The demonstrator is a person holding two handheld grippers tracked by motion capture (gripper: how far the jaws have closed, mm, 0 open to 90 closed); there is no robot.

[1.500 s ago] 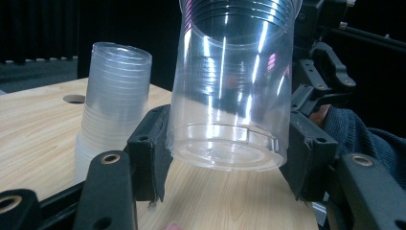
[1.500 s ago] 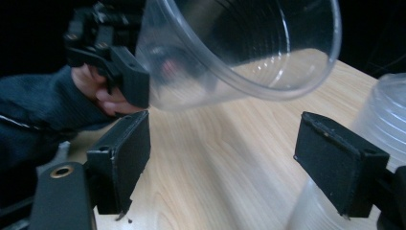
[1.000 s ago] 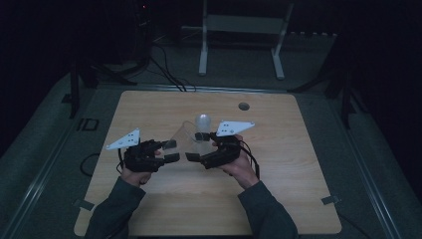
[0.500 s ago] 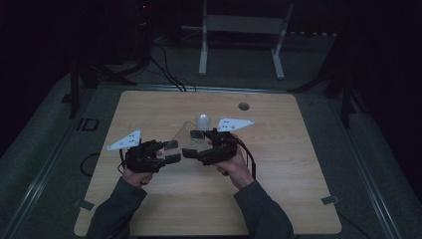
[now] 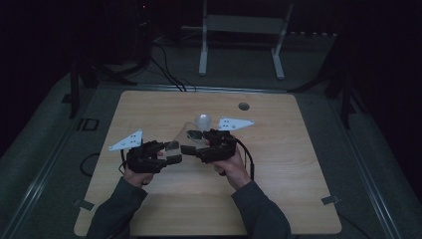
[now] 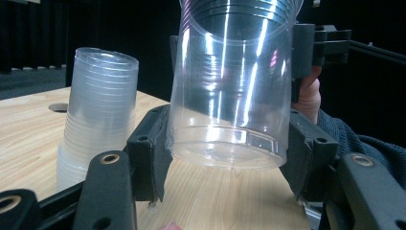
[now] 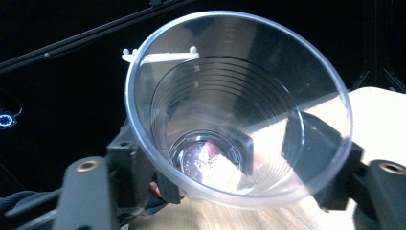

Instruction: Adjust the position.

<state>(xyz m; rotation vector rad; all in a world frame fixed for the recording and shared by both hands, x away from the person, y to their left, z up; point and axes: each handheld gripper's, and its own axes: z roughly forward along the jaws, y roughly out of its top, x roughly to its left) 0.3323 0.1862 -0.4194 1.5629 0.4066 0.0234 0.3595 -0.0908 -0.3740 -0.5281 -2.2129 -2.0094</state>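
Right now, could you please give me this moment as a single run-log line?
left gripper: shut on clear cup base | right gripper: jaws just closing at cup rim | stack of cups: upright on table

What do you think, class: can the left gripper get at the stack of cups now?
Probably not yet: the left gripper is shut on the clear cup, so its jaws are full. The path to the stack of cups looks free.

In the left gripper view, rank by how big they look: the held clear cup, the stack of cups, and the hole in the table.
1. Clear cup, largest, though it is nearest the camera, which inflates it.
2. Stack of cups, probably the same cup size, just farther off.
3. Hole in the table, smallest, mostly hidden behind the stack.
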